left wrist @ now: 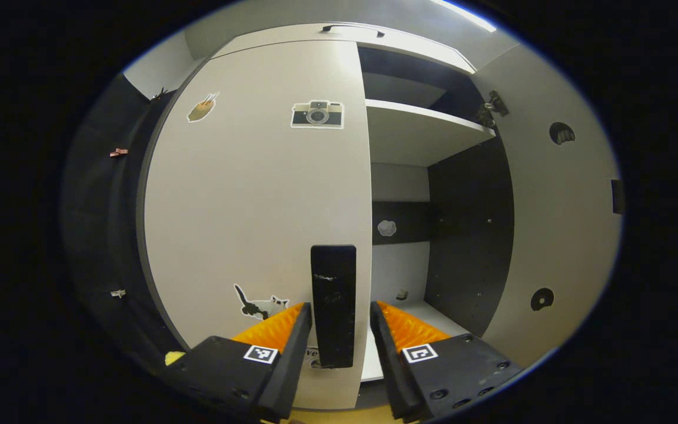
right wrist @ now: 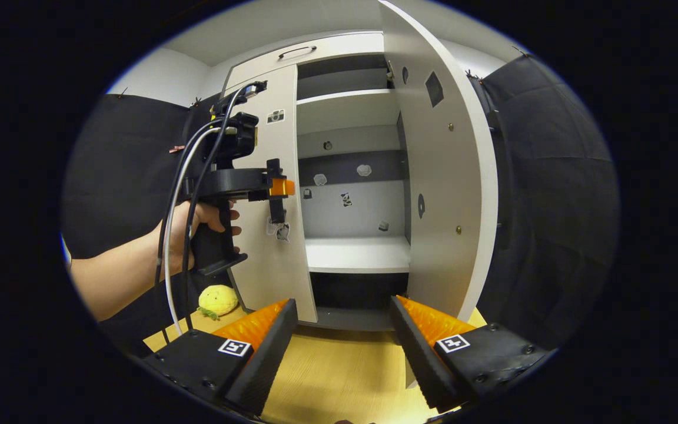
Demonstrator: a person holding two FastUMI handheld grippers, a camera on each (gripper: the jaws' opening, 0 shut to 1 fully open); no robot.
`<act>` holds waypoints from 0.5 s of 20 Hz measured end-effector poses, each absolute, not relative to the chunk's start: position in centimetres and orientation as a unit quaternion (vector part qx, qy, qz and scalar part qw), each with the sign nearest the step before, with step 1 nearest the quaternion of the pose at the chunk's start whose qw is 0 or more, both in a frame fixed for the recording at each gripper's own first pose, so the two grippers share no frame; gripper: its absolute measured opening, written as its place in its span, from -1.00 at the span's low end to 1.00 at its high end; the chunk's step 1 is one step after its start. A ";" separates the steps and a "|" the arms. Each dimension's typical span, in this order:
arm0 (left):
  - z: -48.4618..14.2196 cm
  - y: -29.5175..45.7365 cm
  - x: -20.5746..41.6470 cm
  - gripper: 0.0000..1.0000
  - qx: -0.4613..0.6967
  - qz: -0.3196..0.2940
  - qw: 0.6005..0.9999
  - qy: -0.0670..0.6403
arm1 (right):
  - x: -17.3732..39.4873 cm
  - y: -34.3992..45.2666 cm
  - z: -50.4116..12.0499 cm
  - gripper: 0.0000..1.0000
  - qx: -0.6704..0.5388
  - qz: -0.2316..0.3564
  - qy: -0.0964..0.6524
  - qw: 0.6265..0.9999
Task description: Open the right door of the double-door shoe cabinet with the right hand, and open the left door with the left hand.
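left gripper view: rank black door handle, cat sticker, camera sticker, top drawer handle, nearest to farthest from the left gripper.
1. black door handle, standing between the left gripper fingers, which are open around it.
2. cat sticker, low on the left door, just left of the fingers.
3. camera sticker, high on that door.
4. top drawer handle, above the door, at the cabinet's top.
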State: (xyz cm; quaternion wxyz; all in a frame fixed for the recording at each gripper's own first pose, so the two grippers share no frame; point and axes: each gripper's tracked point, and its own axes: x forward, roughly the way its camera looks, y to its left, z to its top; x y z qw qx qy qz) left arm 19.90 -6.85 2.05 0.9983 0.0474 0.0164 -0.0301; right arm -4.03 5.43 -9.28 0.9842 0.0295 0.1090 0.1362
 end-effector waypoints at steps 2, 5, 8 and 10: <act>2.0 -6.5 20.1 -0.05 0.037 -0.015 0.999 0.015 | -4.0 5.6 -9.3 0.97 0.025 0.142 0.109 0.984; 1.9 -6.3 20.2 -0.29 0.015 -0.012 1.000 0.020 | -4.1 5.6 -9.4 0.97 0.024 0.145 0.108 0.983; 1.6 -6.3 20.1 -0.36 0.021 -0.014 0.999 0.022 | -4.0 5.5 -9.7 0.97 0.026 0.142 0.112 0.983; 1.4 -6.2 20.0 -0.43 0.015 -0.015 0.999 0.026 | -3.9 5.5 -9.7 0.97 0.026 0.141 0.117 0.983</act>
